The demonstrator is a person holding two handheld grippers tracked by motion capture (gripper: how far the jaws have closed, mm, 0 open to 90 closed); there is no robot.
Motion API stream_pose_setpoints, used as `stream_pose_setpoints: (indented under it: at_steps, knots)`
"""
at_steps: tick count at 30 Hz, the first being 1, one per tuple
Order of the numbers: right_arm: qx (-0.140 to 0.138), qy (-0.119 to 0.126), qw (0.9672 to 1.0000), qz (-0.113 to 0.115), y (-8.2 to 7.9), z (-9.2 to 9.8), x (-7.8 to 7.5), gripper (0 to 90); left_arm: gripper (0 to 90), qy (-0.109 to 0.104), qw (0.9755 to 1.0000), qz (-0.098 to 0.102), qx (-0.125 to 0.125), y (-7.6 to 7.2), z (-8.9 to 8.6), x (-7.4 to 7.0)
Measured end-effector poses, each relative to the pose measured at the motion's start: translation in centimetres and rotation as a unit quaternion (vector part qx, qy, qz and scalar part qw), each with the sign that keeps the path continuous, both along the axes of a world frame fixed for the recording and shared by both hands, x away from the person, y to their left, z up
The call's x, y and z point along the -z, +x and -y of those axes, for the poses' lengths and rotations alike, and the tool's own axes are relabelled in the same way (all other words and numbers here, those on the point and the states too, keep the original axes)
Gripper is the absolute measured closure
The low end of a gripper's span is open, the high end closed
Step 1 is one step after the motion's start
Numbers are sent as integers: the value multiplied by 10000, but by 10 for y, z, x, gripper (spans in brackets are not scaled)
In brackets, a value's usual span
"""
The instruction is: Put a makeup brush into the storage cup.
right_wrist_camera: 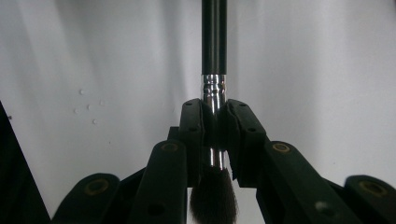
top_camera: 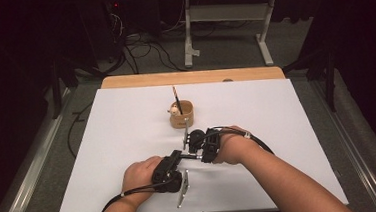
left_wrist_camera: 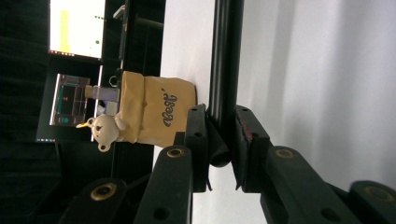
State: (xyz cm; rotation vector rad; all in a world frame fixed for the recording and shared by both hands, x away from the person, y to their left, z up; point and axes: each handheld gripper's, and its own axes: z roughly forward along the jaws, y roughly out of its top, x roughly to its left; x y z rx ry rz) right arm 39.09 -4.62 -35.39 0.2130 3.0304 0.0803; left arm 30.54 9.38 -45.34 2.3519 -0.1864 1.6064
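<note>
Progress looks to be at the halfway mark: the brush is picked up but not yet stowed.

At about 7 o'clock from the sheet's point(top_camera: 127, 120) middle, your left gripper point(top_camera: 176, 157) points toward 2 o'clock. In the left gripper view its jaws are clenched on the black handle, pads pressing it from both sides.

The brush point(top_camera: 189, 156) spans the short gap between your two grippers, lying roughly along the 9-to-3 line, just short of the sheet's middle on your side. Whether it is clear of the sheet or resting on it, the pictures don't settle.

At the 3 o'clock end of that gap, your right gripper point(top_camera: 199, 153) faces back toward 9 o'clock. In the right gripper view its jaws are clamped on the silver ferrule, with the dark bristles hanging behind the pads toward the camera.

So both grippers grasp the one brush at once. That reads as a handover in the middle, with neither side let go.

The cup point(top_camera: 182, 114) stands upright at 12 o'clock from the brush, near but apart from it, and a pencil point(top_camera: 176, 98) already leans inside.

What is left, I judge: release one gripper, turn the brush upright with the other, carry it toward 12 o'clock, and lower it into the cup beside the pencil.
</note>
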Motion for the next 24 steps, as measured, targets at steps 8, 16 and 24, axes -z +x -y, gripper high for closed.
stream_pose_setpoints:
  at_steps: [8,16,24]
  knots:
    - [5,45,10000,45,0,1,-1,779,785,-106,9999,-51,45,1,0,0]
    - [25,72,10000,43,1,3,-3,719,787,-136,9999,-81,11,1,-1,-1]
    - [113,70,9999,97,2,6,-6,635,787,-185,9998,-110,-22,1,-1,-1]
